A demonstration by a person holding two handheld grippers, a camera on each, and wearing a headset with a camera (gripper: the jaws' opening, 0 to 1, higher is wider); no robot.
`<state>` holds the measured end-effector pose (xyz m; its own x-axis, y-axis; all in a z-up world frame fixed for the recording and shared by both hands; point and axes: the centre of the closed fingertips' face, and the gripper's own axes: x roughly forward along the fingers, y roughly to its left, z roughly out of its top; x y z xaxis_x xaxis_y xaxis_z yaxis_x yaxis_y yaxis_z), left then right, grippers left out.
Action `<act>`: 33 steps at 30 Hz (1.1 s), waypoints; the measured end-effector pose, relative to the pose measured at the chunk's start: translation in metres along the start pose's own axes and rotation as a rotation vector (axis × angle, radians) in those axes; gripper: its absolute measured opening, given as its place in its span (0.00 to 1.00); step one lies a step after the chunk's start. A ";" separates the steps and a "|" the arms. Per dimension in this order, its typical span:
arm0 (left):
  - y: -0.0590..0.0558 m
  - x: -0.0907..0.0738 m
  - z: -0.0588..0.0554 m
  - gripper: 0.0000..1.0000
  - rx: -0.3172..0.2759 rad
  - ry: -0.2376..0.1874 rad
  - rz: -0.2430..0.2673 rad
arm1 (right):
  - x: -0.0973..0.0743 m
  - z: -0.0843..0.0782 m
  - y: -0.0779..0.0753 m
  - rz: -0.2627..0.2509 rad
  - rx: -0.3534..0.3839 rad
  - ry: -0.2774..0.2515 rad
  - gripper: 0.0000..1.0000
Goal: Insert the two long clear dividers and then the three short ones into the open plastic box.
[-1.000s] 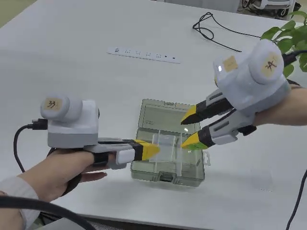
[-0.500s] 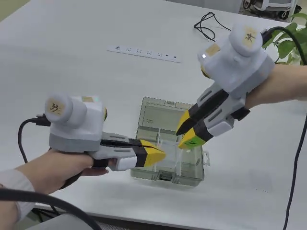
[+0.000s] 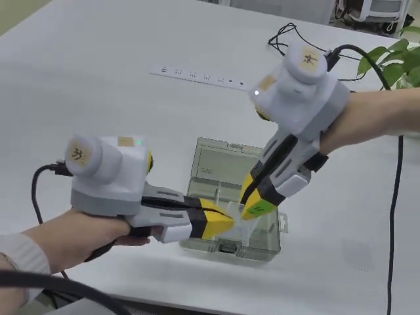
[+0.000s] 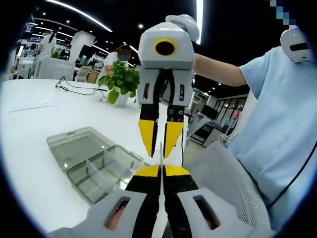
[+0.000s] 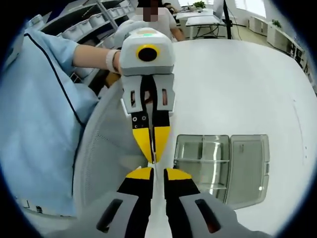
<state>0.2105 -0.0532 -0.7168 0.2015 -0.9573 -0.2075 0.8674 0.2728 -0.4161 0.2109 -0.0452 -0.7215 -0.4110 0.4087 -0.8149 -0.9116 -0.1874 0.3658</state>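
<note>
The open plastic box (image 3: pixel 230 248) (image 4: pixel 89 158) (image 5: pixel 223 163) lies on the white table, lid flat behind its base, with clear dividers standing in the base. My left gripper (image 3: pixel 223 223) (image 4: pixel 161 171) hovers at the box's front left corner. It is shut on a thin clear divider (image 4: pixel 161 156) (image 3: pixel 241 220), which sticks out past its yellow tips. My right gripper (image 3: pixel 252 200) (image 5: pixel 157 173) points down from the upper right. Its jaws stand open, narrowly, on either side of the divider's free end. Tip to tip, the two grippers face each other.
A white power strip (image 3: pixel 197 74) lies on the table behind the box. A black cable (image 3: pixel 295 39) loops at the back, and a green plant (image 3: pixel 394 62) stands at the far right edge. Bare table surrounds the box.
My right gripper has swung down and left to the left gripper's tips, and its jaws have narrowed. The left gripper has edged right, over the box's front corner.
</note>
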 end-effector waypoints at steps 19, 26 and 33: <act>-0.005 -0.001 -0.002 0.00 0.019 0.017 -0.035 | 0.008 -0.006 0.012 0.072 0.039 0.057 0.02; -0.003 -0.002 -0.003 0.00 0.023 0.021 -0.022 | 0.008 -0.005 0.007 0.059 0.051 0.061 0.02; -0.002 -0.004 -0.002 0.00 0.009 0.011 -0.013 | 0.006 -0.002 0.005 0.050 0.065 0.052 0.02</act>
<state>0.2076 -0.0498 -0.7168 0.1849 -0.9597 -0.2115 0.8742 0.2589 -0.4107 0.2035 -0.0453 -0.7256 -0.4571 0.3534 -0.8162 -0.8888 -0.1471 0.4340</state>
